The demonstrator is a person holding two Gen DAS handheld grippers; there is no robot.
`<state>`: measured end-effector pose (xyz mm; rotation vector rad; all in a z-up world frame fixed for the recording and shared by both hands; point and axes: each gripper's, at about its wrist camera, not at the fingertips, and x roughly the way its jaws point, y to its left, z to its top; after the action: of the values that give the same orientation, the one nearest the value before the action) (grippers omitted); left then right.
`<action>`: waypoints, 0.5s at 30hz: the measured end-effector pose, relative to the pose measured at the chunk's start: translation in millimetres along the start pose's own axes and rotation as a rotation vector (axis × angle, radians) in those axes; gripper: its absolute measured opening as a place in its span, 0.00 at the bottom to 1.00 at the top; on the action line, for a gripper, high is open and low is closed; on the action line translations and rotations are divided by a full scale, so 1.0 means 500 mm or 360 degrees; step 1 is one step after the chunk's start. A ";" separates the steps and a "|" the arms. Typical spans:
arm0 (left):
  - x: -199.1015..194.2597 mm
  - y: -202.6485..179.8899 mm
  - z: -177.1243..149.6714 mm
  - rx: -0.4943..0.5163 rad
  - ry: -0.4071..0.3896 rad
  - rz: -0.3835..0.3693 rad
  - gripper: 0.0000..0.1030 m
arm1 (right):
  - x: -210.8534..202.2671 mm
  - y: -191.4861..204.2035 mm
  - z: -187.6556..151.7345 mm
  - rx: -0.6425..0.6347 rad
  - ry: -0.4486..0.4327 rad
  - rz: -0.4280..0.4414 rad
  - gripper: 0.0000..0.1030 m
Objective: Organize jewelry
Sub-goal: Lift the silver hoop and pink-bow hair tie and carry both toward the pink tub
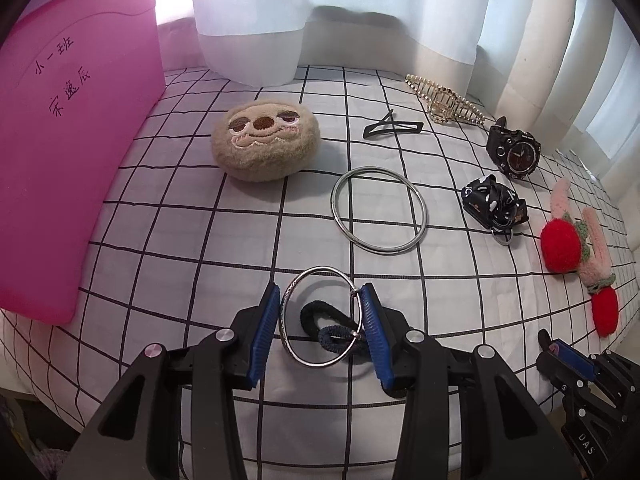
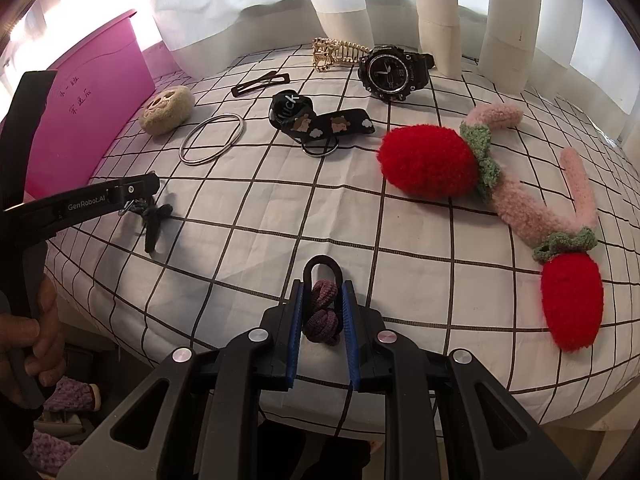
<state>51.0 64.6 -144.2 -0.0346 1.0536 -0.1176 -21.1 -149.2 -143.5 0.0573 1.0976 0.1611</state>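
A thin silver bangle (image 1: 320,316) stands tilted, pinched above black hair ties (image 1: 332,326); another bangle (image 1: 379,210) lies flat.

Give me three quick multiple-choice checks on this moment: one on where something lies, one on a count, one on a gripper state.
1. Where does the black watch lie?
A. beside the gold hair claw at the far edge
B. inside the pink bin
C. on the sloth plush

2. How many red strawberry puffs are on the fuzzy pink clip?
A. one
B. two
C. four

3. What is the left gripper doing?
A. open over bare cloth
B. shut on the watch
C. closed on a small silver ring with hair ties

Answers:
1. A, they sit side by side near the curtain.
2. B, one at each end.
3. C, both pads touch the ring's sides.
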 end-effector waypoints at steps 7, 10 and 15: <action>-0.056 -0.001 0.019 -0.0012 -0.0070 -0.0019 0.39 | -0.033 0.006 0.034 -0.0021 -0.0065 0.0028 0.18; -0.089 -0.003 0.031 -0.0013 -0.0110 -0.0025 0.39 | -0.057 0.012 0.058 -0.0039 -0.0108 0.0046 0.18; -0.159 0.003 0.054 -0.0027 -0.0196 -0.0036 0.39 | -0.108 0.031 0.112 -0.0078 -0.0208 0.0080 0.18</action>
<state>35.6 74.2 -62.4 -0.0682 0.9314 -0.1255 2.9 -140.8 -68.6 0.0510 0.9617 0.2260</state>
